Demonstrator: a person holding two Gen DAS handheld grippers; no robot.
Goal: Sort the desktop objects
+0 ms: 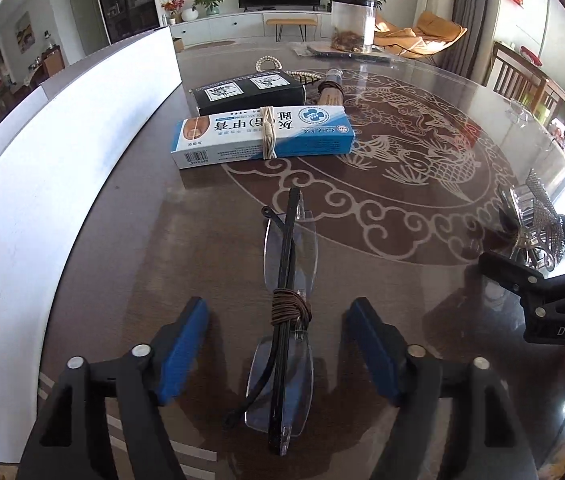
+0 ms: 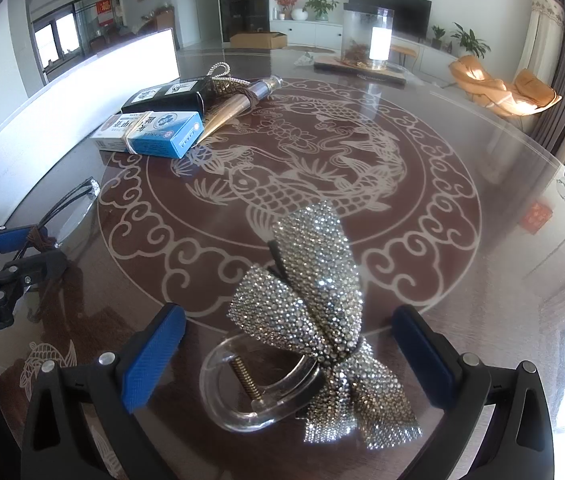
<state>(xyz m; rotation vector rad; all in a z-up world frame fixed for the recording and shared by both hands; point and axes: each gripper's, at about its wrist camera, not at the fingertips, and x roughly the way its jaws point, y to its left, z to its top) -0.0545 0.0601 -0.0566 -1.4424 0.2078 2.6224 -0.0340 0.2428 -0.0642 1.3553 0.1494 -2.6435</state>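
The worktop (image 1: 422, 208) fills both views, dark and patterned under glass, with a white board (image 1: 62, 168) along its left. Upper middle of the left view, a blue-and-white box (image 1: 262, 136) lies against a black box (image 1: 248, 94). Lower centre, folded glasses (image 1: 284, 320) lie between the wide-apart pads of the left hand-held gripper (image 1: 278, 344), untouched. The right hand-held gripper (image 2: 286, 356) stands wide around a rhinestone bow clip (image 2: 314, 320). Looks like pick-up time: each needs to drop and squeeze gently.
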